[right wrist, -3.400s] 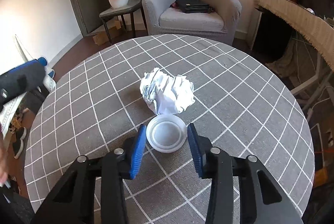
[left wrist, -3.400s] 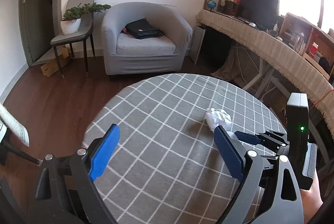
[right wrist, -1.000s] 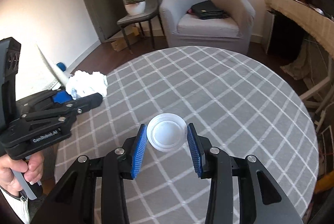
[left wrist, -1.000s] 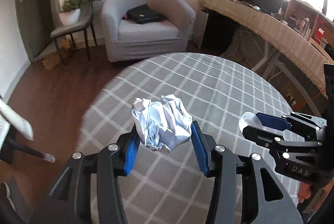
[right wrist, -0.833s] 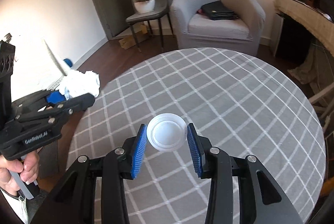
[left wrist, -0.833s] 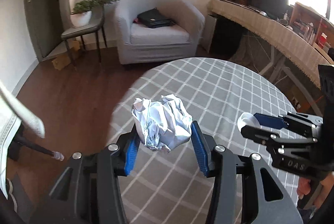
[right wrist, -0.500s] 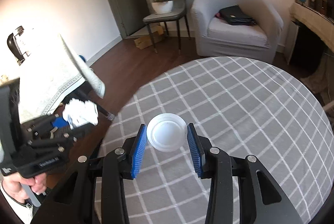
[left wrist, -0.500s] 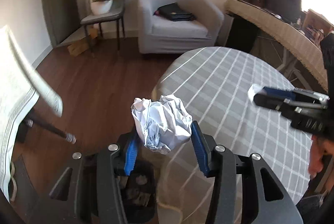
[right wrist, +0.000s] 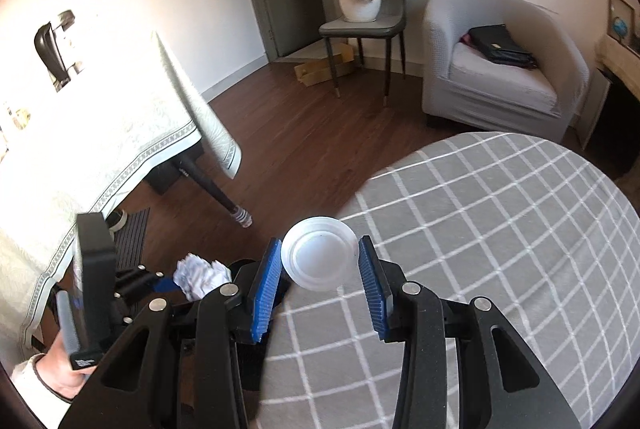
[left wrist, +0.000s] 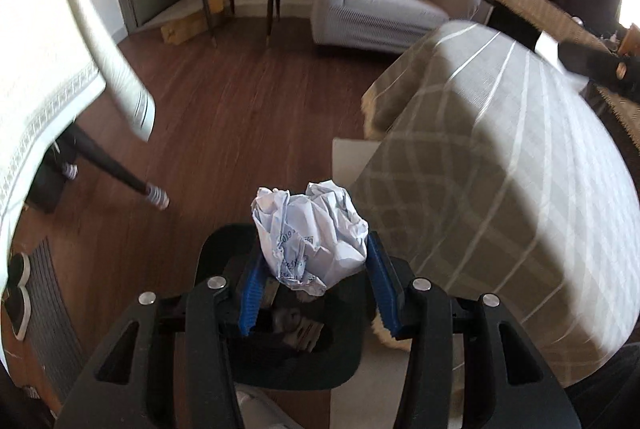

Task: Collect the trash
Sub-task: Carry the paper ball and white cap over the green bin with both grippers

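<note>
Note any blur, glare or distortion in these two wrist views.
Left wrist: round table and floor smeared by motion, crumpled paper sharp. Right wrist: crisp, white lid clear, sunlit tablecloth blown out. Both show fisheye bending and dark corners.

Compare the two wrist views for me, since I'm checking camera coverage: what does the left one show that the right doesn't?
Left only: inside the black bin below the gripper, with trash already in it. Right only: the white lid clamped in the right gripper, and the hand holding the left gripper. Both: the paper ball clamped in the left gripper, the checked table, and the armchair.
</note>
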Tool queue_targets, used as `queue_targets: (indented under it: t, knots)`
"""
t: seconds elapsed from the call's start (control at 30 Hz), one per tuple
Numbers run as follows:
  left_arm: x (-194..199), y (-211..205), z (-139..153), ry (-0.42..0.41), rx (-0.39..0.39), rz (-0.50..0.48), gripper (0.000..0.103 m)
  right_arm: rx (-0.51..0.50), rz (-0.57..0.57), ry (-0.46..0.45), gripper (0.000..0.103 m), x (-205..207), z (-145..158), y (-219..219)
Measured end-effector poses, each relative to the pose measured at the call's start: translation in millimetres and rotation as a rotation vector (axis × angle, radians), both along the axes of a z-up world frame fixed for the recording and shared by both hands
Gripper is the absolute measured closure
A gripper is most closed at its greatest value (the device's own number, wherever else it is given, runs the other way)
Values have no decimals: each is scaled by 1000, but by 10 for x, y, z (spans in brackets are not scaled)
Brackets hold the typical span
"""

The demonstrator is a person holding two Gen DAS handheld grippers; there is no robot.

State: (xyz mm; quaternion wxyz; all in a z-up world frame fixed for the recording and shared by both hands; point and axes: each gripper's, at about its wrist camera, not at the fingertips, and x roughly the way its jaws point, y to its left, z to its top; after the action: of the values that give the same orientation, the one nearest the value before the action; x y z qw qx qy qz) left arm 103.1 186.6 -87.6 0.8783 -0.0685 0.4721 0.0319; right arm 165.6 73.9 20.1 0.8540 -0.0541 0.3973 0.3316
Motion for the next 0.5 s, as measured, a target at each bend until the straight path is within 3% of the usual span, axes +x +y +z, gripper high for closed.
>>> queue_targets:
  t: [0.5]
  knots:
    - [-143,524,-772,225,-33,44,52,-54,126,31,63,-147,-277,949]
